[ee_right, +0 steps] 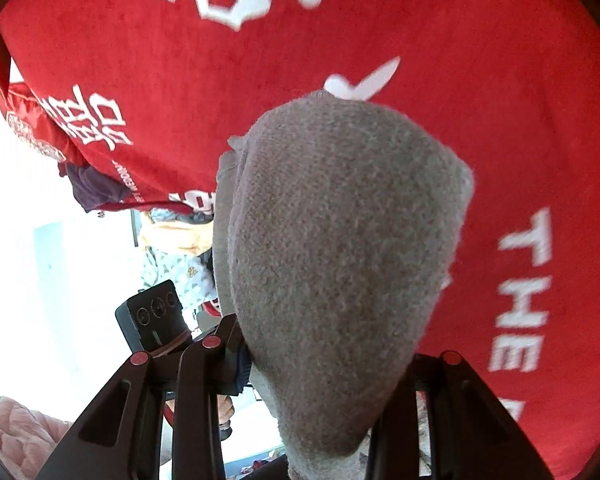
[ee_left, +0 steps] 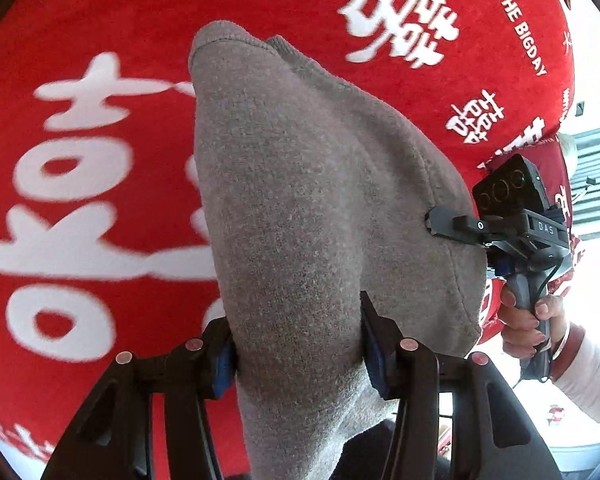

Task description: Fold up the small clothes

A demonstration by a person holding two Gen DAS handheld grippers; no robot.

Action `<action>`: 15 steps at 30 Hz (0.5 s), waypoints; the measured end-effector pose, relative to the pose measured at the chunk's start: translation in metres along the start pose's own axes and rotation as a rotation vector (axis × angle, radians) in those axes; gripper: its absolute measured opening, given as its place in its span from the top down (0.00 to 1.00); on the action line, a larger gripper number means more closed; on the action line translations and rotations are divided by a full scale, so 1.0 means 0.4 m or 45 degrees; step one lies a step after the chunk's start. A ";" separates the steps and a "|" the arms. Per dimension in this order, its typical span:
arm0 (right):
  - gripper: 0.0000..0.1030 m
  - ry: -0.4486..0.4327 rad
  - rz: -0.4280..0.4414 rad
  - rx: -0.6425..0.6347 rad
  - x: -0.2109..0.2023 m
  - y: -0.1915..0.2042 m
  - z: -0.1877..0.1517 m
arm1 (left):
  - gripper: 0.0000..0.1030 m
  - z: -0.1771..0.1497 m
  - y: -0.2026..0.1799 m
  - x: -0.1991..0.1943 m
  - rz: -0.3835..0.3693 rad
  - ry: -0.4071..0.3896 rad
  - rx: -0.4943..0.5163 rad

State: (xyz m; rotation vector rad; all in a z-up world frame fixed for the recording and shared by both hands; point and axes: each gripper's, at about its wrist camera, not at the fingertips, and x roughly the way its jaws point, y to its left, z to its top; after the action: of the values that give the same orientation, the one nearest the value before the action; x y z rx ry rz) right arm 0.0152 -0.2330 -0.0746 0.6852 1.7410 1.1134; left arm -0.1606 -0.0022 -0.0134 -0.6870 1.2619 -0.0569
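Note:
A grey knitted garment (ee_left: pixel 300 184) hangs lifted above a red cloth (ee_left: pixel 100 20) printed with white characters. My left gripper (ee_left: pixel 300 356) is shut on a bunched part of it, blue pads (ee_left: pixel 224 360) pressing the fabric from both sides. At the right of the left wrist view, my right gripper (ee_left: pixel 432 220) pinches the garment's hemmed edge. In the right wrist view the grey garment (ee_right: pixel 340 240) fills the middle, and the right gripper (ee_right: pixel 328 360) is shut on it. The left gripper's camera housing (ee_right: pixel 152 316) shows at the left; its fingertips are hidden.
The red cloth (ee_right: pixel 420 40) spreads under both grippers and ends at the left of the right wrist view. Beyond that edge lie several other clothes (ee_right: pixel 180 240) and a pink quilted item (ee_right: pixel 16 432). A hand (ee_left: pixel 524 320) in a white sleeve holds the right gripper's handle.

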 end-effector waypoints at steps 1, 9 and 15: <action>0.64 0.010 -0.004 -0.004 0.017 0.001 -0.008 | 0.49 -0.009 0.019 -0.006 0.009 0.002 -0.011; 0.61 0.073 -0.204 -0.026 0.195 0.010 -0.012 | 0.48 -0.050 0.172 0.010 0.166 0.013 -0.087; 0.53 0.046 -0.458 -0.078 0.182 0.026 -0.012 | 0.39 -0.066 0.217 -0.011 0.183 -0.019 -0.160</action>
State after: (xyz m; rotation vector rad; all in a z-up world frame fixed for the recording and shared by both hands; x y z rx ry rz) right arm -0.0197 -0.1708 -0.0940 0.2985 1.7671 0.9283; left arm -0.2137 0.0573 -0.0570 -0.7013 1.3053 0.1459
